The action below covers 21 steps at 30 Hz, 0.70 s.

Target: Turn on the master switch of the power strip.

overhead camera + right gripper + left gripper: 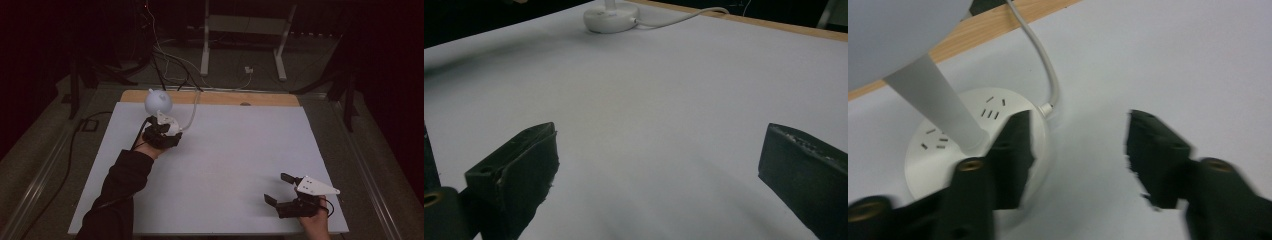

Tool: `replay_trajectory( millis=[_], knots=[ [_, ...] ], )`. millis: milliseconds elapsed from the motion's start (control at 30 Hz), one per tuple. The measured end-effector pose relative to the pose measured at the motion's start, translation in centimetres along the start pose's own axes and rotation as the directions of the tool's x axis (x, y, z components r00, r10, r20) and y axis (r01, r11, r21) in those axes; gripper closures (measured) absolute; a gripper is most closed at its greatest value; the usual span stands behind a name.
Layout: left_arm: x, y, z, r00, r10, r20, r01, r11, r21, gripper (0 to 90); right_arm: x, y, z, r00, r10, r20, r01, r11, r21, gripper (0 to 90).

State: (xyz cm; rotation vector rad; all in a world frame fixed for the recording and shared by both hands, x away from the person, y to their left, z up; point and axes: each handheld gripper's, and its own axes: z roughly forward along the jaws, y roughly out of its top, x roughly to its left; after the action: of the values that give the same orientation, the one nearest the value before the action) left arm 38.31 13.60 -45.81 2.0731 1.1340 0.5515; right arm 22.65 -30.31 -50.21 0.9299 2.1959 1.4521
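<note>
A white lamp stands at the table's far left, with a round head (158, 101), a flat stem (938, 105) and a round base (948, 145) that has socket slots on top. Its white cable (1045, 65) runs off toward the far edge. My left gripper (160, 121) hovers just in front of the base. Its jaws (1080, 150) are open with bare table between them, and the left jaw overlaps the base's rim. My right gripper (277, 187) rests near the front right corner, wide open and holding nothing (659, 165). The lamp base (609, 17) shows far off in the right gripper view.
A white sheet (225, 150) covers the table, leaving a wooden strip (210, 97) along the far edge. Beyond it are loose cables (170, 55) on the floor and white metal stand legs (205, 45). A dark sleeve (120, 185) comes in from the bottom left.
</note>
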Motion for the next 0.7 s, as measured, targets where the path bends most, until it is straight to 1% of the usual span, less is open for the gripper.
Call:
replay_trajectory(
  millis=[33,100,133,200,233,267,333,367,500,567,600,667,700],
  knots=[
    [0.0,0.0,-0.1,1.0000,-0.004,0.000,0.004,1.0000,0.003,34.6,0.0,0.0,0.0,1.0000,-0.001,-0.001,0.001,1.000,0.001,2.7],
    [0.0,0.0,-0.3,0.9994,-0.011,0.034,0.010,0.9998,0.017,20.3,0.1,0.0,0.0,1.0000,-0.001,-0.001,0.001,1.000,0.002,2.7],
    [0.0,0.0,-0.4,0.9989,-0.014,0.044,0.013,0.9996,0.023,14.6,0.1,0.0,0.0,1.0000,-0.001,0.000,0.001,1.000,0.001,2.7],
    [0.0,0.0,-0.6,0.9966,-0.023,0.079,0.021,0.9993,0.031,5.1,0.1,0.0,0.0,1.0000,0.001,0.000,-0.001,1.000,0.001,2.7],
    [0.0,0.0,-0.7,0.9959,-0.024,0.087,0.021,0.9992,0.035,2.1,0.1,0.0,0.0,1.0000,0.001,0.001,-0.001,1.000,0.001,2.7],
    [0.0,0.0,-0.9,0.9948,-0.020,0.100,0.017,0.9992,0.036,1.4,0.1,0.1,0.0,1.0000,0.001,0.002,-0.001,1.000,0.000,2.7],
    [-0.1,-0.1,-1.3,0.9947,-0.012,0.102,0.009,0.9994,0.033,0.6,0.2,0.1,0.0,1.0000,-0.001,0.001,0.001,1.000,0.001,2.7],
    [-0.1,-0.1,-1.5,0.9939,-0.012,0.110,0.008,0.9995,0.029,0.5,0.2,0.1,0.1,1.0000,-0.001,0.001,0.001,1.000,0.000,2.7],
    [-0.2,-0.3,-2.4,0.9934,-0.008,0.114,0.006,0.9999,0.014,0.3,0.2,0.1,0.0,1.0000,-0.002,0.002,0.002,1.000,-0.001,2.7],
    [-0.2,-0.5,-2.9,0.9926,-0.013,0.121,0.012,0.9999,0.006,0.3,0.2,0.1,0.0,1.0000,-0.001,0.001,0.001,1.000,0.000,2.7],
    [-0.2,-0.6,-3.1,0.9906,-0.020,0.135,0.020,0.9998,0.002,0.3,0.2,0.1,0.1,1.0000,0.001,0.001,-0.001,1.000,0.002,2.7],
    [-0.2,-0.9,-3.4,0.9915,-0.014,0.129,0.015,0.9998,-0.008,0.3,0.3,0.1,0.1,1.0000,0.001,-0.001,-0.001,1.000,0.003,2.7],
    [-0.2,-1.0,-3.7,0.9905,-0.015,0.137,0.016,0.9998,-0.011,0.3,0.3,0.1,0.1,1.0000,0.001,-0.001,-0.001,1.000,0.003,2.7]
  ],
)
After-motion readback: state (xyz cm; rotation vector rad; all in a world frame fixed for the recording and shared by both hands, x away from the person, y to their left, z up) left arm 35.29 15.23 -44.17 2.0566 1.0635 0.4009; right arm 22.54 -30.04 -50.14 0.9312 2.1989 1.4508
